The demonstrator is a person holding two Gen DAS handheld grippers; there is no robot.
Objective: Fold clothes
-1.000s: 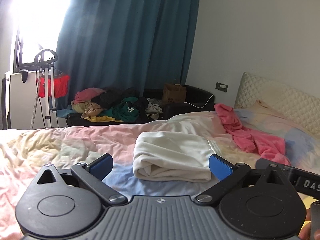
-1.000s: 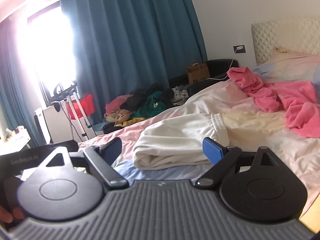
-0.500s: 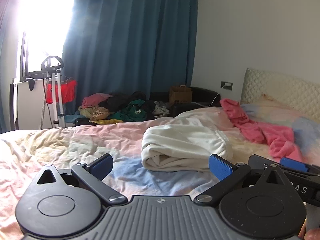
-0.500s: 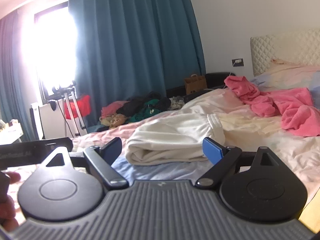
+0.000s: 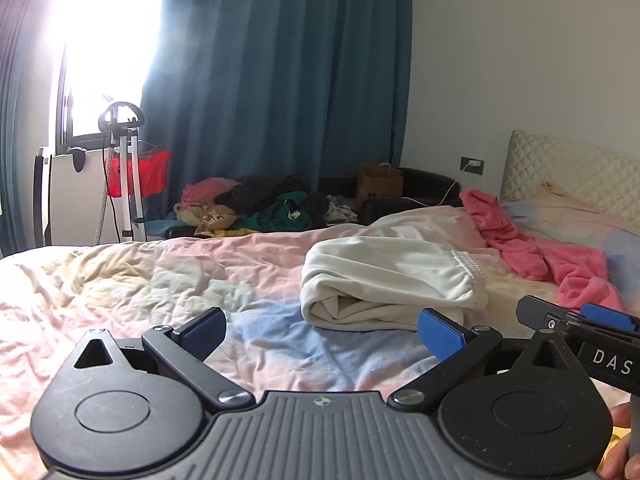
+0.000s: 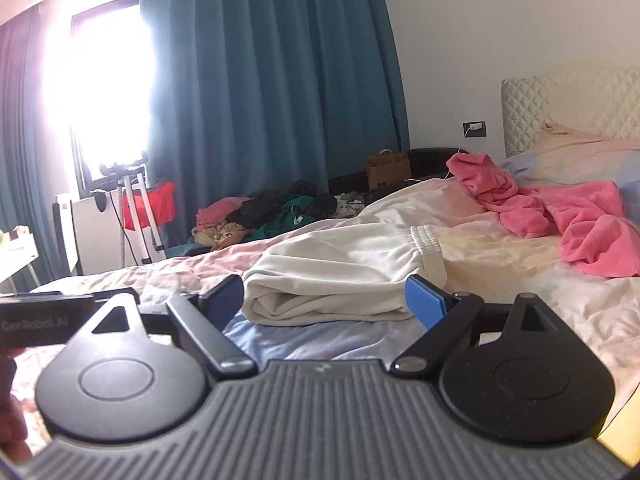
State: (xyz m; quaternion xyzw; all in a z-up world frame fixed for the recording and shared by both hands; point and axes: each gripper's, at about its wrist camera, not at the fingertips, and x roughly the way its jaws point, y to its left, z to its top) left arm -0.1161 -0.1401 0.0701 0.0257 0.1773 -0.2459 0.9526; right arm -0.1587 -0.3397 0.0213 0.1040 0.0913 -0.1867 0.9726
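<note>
Lying folded on the bed's pastel duvet (image 5: 120,280) is a cream garment (image 5: 392,280), its elastic waistband turned toward the headboard (image 6: 568,100). Both claws are hovering just short of it, empty: the left claw (image 5: 322,330) is standing with its jaws wide apart, and the right claw (image 6: 324,300) is doing the same (its blue pads flanking the garment's near edge without touching it). A pink garment (image 6: 560,212) is sprawling crumpled beyond, near the pillow.
</note>
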